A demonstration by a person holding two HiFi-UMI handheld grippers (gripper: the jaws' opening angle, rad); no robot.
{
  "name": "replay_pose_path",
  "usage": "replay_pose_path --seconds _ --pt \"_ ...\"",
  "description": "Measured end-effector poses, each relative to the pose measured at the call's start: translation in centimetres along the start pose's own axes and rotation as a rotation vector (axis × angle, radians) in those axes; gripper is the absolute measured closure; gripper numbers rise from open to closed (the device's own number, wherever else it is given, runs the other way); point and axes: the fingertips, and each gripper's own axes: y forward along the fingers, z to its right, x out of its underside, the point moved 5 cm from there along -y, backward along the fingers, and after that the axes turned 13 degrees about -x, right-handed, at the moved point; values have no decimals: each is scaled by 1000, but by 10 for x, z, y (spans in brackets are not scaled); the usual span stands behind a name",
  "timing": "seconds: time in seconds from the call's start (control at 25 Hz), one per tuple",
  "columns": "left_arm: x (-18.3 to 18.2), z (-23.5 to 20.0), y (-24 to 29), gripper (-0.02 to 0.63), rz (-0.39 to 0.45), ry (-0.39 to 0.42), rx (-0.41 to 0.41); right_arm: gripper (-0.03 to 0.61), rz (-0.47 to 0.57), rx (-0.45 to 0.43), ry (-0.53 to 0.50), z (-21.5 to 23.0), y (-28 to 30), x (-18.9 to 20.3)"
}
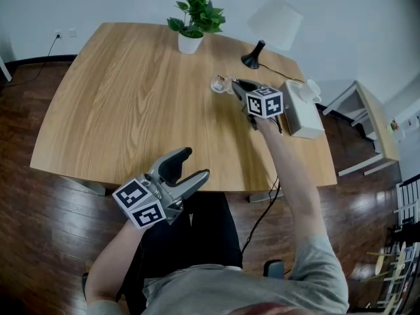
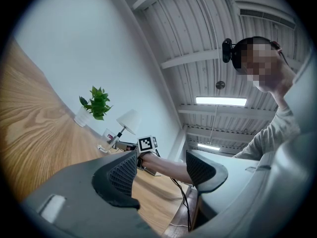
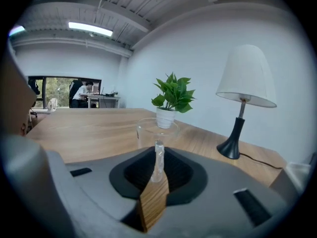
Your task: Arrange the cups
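A clear glass cup [image 1: 219,84] with a handle stands on the wooden table [image 1: 131,110], toward its far right side. My right gripper [image 1: 237,86] reaches it from the right and is shut on the cup's handle. In the right gripper view the thin glass handle [image 3: 158,160] is pinched between the dark pads and the cup body [image 3: 156,132] stands just beyond them. My left gripper [image 1: 195,163] hovers over the table's near edge, open, with nothing between its fingers. In the left gripper view that gripper [image 2: 161,170] frames only the far arm and the room.
A potted plant [image 1: 190,42] stands at the table's far edge. A black-footed lamp [image 1: 252,59] is right of it, its cable trailing off. A white box [image 1: 302,110] sits at the right edge beside my right hand. A white side table [image 1: 367,126] stands beyond.
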Motion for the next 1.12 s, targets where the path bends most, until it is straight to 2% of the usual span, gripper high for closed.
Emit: replay_pose_path --seconds 0.44,0.8,0.96,1.12 --pt "0 2 -2 308 -7 23 4 512 107 -40 89 -29 -51 12" --pt "-2 0 -4 308 -12 54 -1 512 226 -18 168 -29 -138 24" --pt "0 1 -1 308 -16 55 -1 513 253 71 160 -7 -203 29" --pt "0 1 -1 308 -15 44 -2 514 256 242 170 36 -271 42"
